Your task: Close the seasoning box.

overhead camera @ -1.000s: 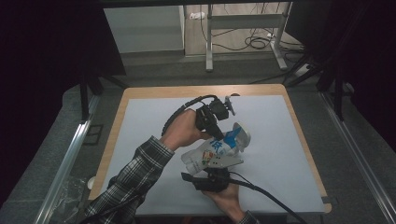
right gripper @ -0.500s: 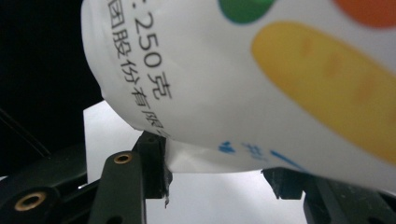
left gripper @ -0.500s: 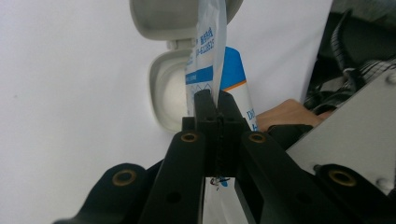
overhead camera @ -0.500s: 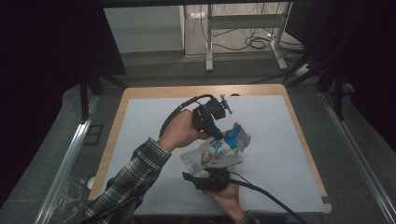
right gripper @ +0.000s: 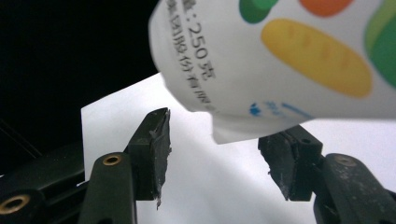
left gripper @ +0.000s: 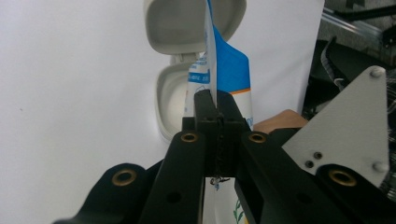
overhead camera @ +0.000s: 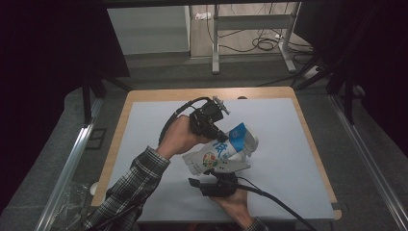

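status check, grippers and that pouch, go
Left gripper shut on the pouch edge. Right gripper open, jaws just widened, pouch corner above them, pads clear. White hinged case open on the table behind.

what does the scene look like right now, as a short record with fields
held item: white and blue printed plastic pouch
left gripper: shut on the pouch's thin sealed edge
right gripper: open, jaws have just been opening, the pouch's lower corner above the gap, pads not pressing it
other item: white hinged plastic case, lid open, beside the pouch
surface: pale sheet on a wooden table
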Demonstrator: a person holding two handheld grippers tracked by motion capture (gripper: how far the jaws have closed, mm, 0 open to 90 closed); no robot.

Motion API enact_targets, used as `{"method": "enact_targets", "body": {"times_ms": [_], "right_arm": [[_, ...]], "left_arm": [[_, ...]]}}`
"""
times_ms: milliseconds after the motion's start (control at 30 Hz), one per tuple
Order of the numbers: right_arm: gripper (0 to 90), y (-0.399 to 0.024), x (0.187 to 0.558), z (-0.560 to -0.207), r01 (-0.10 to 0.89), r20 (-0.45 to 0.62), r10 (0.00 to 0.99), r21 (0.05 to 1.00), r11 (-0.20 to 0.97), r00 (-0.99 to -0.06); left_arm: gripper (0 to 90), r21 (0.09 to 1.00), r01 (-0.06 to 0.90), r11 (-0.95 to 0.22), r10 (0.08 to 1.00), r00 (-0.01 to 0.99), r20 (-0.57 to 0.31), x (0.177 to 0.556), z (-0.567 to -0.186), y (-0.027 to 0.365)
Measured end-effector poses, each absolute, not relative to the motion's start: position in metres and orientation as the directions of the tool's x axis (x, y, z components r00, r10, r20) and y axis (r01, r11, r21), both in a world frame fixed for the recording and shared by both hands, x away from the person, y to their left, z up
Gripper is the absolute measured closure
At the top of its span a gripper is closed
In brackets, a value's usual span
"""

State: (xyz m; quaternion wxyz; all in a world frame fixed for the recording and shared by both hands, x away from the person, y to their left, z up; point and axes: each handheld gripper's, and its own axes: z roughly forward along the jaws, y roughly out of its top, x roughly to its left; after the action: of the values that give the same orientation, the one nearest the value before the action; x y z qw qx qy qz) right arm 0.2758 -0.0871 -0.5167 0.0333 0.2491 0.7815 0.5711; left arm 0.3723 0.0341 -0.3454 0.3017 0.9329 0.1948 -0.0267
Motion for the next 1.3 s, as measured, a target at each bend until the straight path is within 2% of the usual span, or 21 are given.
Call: {"method": "enact_targets", "body": {"times_ms": [433, 1300], "right_arm": [[43.0, -0.102, 0.271, -0.515, 0.354, 0.229, 0.431, 0.905, 0.236, -0.873], [44.7, -0.142, 0.273, -0.494, 0.407, 0.315, 0.439, 0.904, 0.131, -0.841]], "left_arm": [[90.0, 0.634, 0.369, -0.679, 0.343, 0.924, -0.17, 0.373, -0.356, 0.051], [90.0, 0.75, 0.34, -0.567, 0.32, 0.93, -0.18, 0.359, -0.37, 0.093]]}}
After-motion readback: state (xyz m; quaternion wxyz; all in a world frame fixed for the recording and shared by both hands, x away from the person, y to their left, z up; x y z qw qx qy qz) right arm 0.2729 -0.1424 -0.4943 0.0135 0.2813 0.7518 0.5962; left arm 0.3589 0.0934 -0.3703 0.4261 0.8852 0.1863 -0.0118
